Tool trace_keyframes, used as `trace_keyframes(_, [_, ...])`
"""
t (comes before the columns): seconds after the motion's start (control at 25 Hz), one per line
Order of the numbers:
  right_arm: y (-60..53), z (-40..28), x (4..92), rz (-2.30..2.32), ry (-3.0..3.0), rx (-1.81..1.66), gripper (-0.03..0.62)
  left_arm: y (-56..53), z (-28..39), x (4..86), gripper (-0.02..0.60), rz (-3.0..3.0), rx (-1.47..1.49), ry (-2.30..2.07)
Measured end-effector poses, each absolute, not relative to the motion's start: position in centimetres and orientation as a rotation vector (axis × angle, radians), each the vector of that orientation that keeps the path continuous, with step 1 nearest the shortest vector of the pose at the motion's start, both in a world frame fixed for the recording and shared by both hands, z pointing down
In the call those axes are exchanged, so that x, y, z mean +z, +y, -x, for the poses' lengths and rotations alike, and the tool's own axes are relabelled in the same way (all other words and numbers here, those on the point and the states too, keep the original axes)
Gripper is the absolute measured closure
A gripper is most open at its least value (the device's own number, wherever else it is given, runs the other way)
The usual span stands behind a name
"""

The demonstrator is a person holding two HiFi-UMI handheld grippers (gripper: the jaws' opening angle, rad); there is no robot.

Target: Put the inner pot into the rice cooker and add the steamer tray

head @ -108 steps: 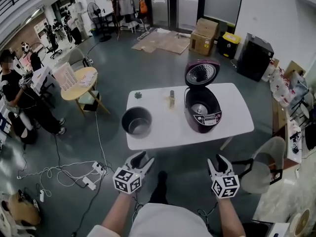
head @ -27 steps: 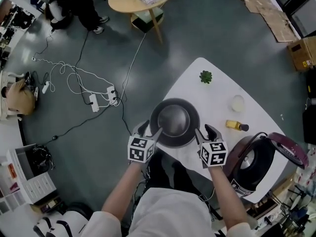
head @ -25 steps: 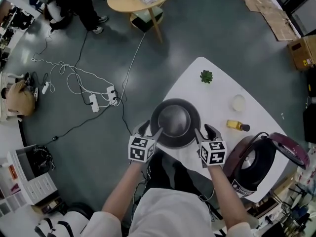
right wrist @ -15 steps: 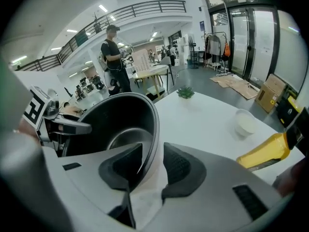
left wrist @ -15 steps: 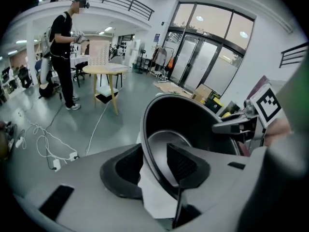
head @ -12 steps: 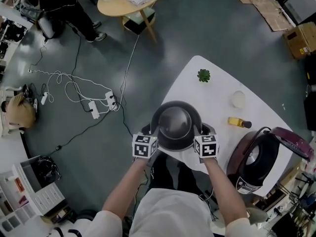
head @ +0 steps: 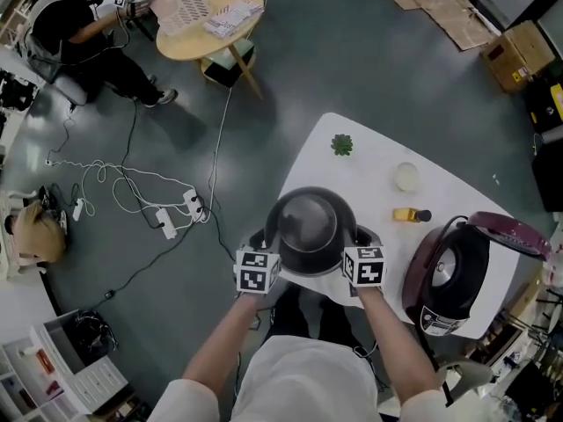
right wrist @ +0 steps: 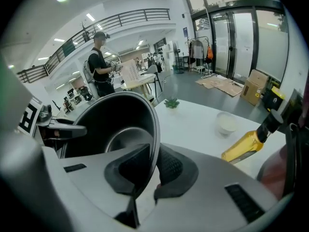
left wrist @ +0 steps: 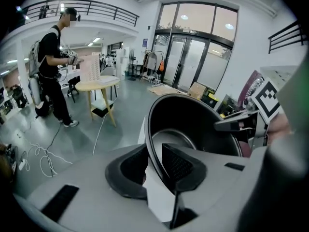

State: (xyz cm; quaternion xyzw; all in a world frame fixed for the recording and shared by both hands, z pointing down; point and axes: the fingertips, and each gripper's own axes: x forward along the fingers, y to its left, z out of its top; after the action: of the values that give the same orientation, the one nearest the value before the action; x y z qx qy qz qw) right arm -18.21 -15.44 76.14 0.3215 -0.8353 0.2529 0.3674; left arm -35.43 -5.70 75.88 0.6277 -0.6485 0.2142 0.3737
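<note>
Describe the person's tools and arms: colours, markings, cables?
The left tool and right tool: light grey bodies, black textured pads, each carrying a white cube with black square markers. No cables visible; white top, forearms uncovered. Both tools' jaws are closing, with the rim of the round dark metal inner pot between them.

Open lab hall: mezzanine railing (left wrist: 106,11), glass doors (left wrist: 188,62), floor cables (head: 132,183), cardboard boxes (head: 515,55).
</note>
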Motion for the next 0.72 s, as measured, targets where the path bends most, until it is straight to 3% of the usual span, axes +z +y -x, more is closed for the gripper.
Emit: trace_keyframes(0.72, [-15.5, 11.0, 64.6, -1.151, -2.198, 0.671, 0.556, -8.1, 29.7, 65.5, 0.476, -1.864, 0.497, -1.653])
